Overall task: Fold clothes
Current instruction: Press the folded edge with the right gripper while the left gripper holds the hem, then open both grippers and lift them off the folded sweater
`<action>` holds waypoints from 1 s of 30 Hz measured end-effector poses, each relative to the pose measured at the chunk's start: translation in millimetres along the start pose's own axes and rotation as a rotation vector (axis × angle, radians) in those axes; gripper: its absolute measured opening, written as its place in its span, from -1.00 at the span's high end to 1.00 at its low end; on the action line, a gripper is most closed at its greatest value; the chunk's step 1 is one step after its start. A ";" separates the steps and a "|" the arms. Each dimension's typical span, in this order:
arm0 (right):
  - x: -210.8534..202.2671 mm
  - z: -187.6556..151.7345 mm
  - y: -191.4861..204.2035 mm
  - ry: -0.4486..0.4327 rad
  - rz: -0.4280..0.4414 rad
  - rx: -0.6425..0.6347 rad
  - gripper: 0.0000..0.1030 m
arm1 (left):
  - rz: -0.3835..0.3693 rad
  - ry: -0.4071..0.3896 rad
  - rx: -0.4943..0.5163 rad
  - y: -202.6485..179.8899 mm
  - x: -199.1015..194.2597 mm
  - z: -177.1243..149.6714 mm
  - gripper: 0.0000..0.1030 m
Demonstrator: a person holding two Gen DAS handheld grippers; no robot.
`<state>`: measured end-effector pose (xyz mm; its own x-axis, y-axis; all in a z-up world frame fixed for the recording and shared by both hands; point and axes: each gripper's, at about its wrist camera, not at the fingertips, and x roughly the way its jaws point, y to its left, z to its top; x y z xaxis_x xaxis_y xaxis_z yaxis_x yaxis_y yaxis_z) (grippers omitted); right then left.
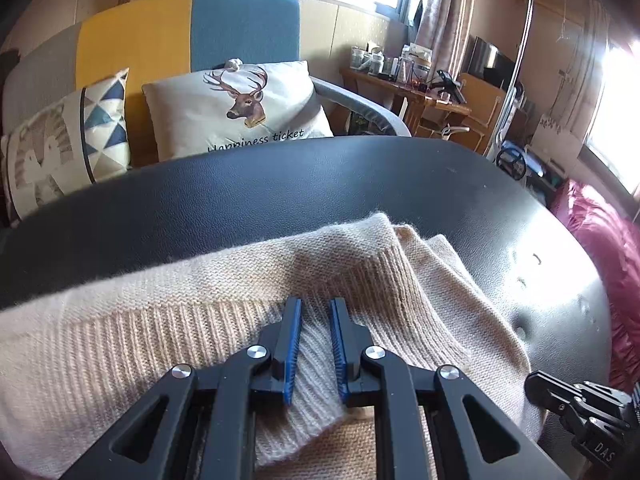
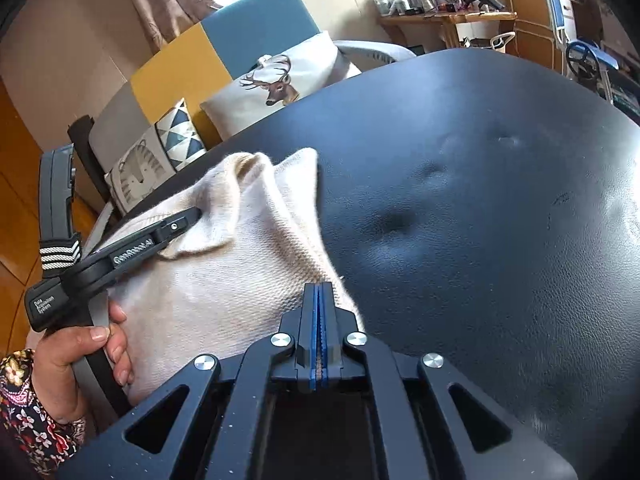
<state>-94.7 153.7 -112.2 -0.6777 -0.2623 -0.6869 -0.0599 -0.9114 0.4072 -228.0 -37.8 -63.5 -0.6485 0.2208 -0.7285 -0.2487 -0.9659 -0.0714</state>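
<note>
Lying rumpled on the black padded desk (image 1: 280, 184), the cream knit sweater (image 1: 120, 344) spreads under both tools. The left gripper (image 1: 315, 304) has its blue-lined fingers a narrow gap apart, resting over a ribbed fold of the sweater without clamping it. The right gripper (image 2: 319, 286) is pressed together on the sweater's near edge, a strip of knit showing between its pads. A hand (image 2: 80, 354) in a floral sleeve holds the left tool's handle.
</note>
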 end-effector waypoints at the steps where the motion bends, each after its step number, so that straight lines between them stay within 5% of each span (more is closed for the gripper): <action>1: -6.1 -1.3 3.2 -0.009 0.015 0.009 0.94 | 0.030 0.003 0.038 -5.7 -7.1 -1.9 0.72; 6: -25.8 -20.2 44.0 0.009 0.054 -0.086 0.94 | 0.134 -0.033 0.070 -7.0 -67.5 -34.8 0.71; 11: -20.6 -39.1 83.0 0.056 0.081 -0.175 0.94 | 0.216 -0.024 -0.110 34.9 -119.1 -88.5 0.71; 17: -11.4 -44.5 117.2 0.097 0.083 -0.229 0.87 | 0.323 -0.016 -0.216 81.8 -149.6 -122.6 0.71; 20: -9.4 -36.3 127.5 0.100 0.072 -0.263 0.73 | 0.377 -0.012 -0.267 105.2 -164.6 -139.2 0.71; 24: -12.5 -16.9 129.6 0.101 0.050 -0.304 0.26 | 0.414 -0.017 -0.290 129.5 -178.2 -149.3 0.71; 30: -9.3 7.0 132.1 0.127 0.016 -0.355 0.25 | 0.444 0.010 -0.335 168.4 -181.9 -157.0 0.71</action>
<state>-101.5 38.0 -47.9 -0.5790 -0.2940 -0.7605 0.2224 -0.9543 0.1996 -39.0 -261.8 -50.0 -0.6315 -0.2168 -0.7444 0.2904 -0.9564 0.0322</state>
